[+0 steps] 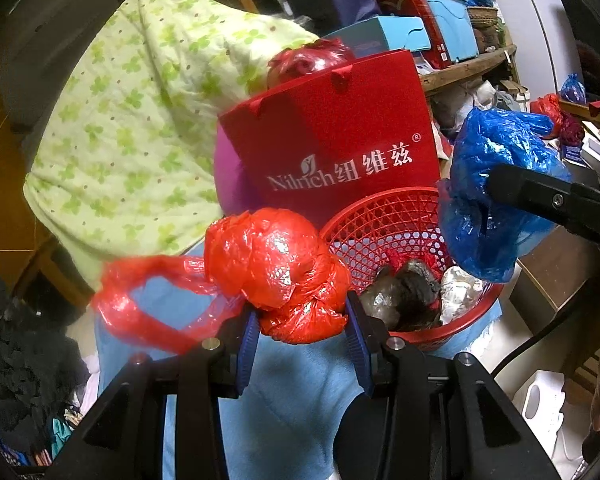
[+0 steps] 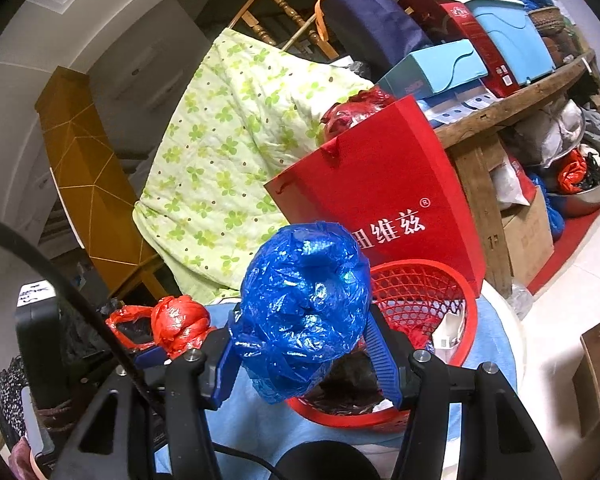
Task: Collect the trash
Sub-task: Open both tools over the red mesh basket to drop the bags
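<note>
Knotted red plastic bag [image 1: 278, 272], shiny and crinkled, loose handle loop trailing left, pinched between the blue pads of the left gripper [image 1: 302, 330] just beside the red mesh basket [image 1: 384, 220]. Crumpled blue plastic bag [image 2: 304, 304], glossy and bunched, clamped in the right gripper [image 2: 304, 354], hanging over the basket's near rim. Inside the basket: dark and silvery wrappers [image 1: 404, 292], probably foil, hard to make out. Behind, upright, a red paper bag [image 1: 332, 136] with white lettering, partly covered by the blue bag in the right view. Beneath everything, light blue cloth [image 1: 300, 392], cut off by the gripper frames.
</note>
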The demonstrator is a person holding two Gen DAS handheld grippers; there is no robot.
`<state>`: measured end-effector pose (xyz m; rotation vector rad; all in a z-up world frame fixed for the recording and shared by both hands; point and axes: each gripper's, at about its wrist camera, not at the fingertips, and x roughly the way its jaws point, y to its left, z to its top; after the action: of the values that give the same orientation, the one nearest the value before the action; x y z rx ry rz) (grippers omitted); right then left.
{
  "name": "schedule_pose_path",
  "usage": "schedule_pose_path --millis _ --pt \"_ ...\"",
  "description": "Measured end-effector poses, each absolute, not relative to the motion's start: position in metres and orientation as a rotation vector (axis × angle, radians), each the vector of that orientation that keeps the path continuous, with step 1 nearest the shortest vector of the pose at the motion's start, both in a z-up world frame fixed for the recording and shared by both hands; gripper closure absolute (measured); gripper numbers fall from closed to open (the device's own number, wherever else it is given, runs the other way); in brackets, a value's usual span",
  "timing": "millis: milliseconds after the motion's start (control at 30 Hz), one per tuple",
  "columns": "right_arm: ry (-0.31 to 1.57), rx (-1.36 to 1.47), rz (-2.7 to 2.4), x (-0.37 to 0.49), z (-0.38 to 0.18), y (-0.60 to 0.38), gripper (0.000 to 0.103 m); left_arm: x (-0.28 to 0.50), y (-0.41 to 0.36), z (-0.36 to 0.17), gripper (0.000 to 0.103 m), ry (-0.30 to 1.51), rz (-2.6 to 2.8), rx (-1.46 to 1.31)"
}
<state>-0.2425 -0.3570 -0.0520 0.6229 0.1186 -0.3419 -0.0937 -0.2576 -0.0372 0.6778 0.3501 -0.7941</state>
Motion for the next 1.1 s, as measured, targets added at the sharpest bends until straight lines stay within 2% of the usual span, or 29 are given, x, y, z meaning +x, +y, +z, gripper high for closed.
schedule_pose_path --millis 367,767,1100 --pt "0.112 0.634 -0.378 -0.250 -0.054 -0.370 0.042 -0.097 -0.275 -0.033 0.060 0.347 -0.836 0.676" --pt "0.107 0.642 -0.435 -0.253 -0.053 -0.399 0.041 -0.083 -0.310 -0.030 0.060 0.468 -0.986 0.602" --pt "0.192 0.751 -0.447 -0.219 -0.087 -0.439 0.041 -0.061 -0.349 -0.054 0.057 0.574 -1.129 0.568"
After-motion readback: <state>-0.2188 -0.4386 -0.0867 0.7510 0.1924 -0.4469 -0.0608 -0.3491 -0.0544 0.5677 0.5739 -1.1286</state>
